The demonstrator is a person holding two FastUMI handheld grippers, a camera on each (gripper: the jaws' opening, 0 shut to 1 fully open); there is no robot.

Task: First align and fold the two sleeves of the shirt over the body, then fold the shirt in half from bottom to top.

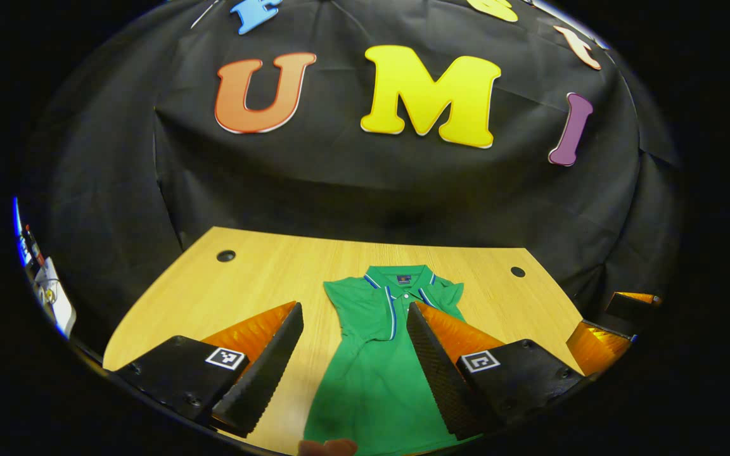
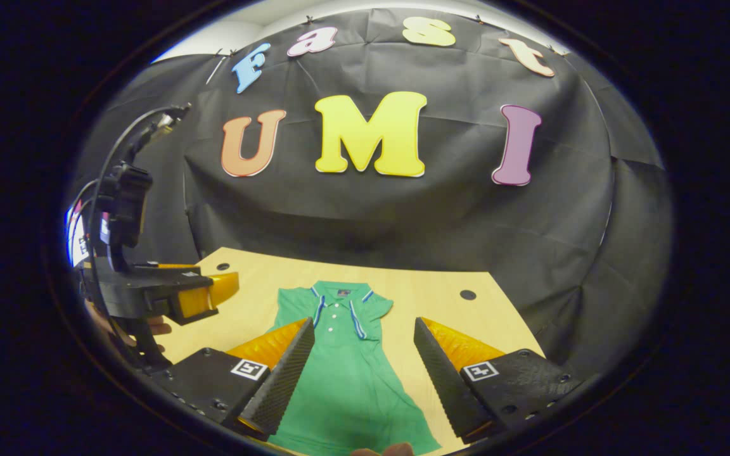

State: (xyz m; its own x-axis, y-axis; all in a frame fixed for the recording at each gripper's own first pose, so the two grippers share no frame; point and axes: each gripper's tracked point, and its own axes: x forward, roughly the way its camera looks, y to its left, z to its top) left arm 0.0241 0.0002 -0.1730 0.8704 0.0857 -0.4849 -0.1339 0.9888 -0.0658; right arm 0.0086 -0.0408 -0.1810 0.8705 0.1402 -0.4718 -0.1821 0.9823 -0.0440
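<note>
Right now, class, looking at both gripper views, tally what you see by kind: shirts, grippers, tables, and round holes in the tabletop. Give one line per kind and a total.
Green polo shirt: 1
Grippers: 2, the left gripper and the right gripper, both open
Wooden table: 1
Round holes in the tabletop: 2
Total: 6

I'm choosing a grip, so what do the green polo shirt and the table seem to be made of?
Green polo shirt: soft knit fabric, probably cotton or a blend, matte, with gentle creases and a striped collar. Table: light wood or wood-look laminate, smooth, with faint grain lines and round holes; which one is unclear.
</note>
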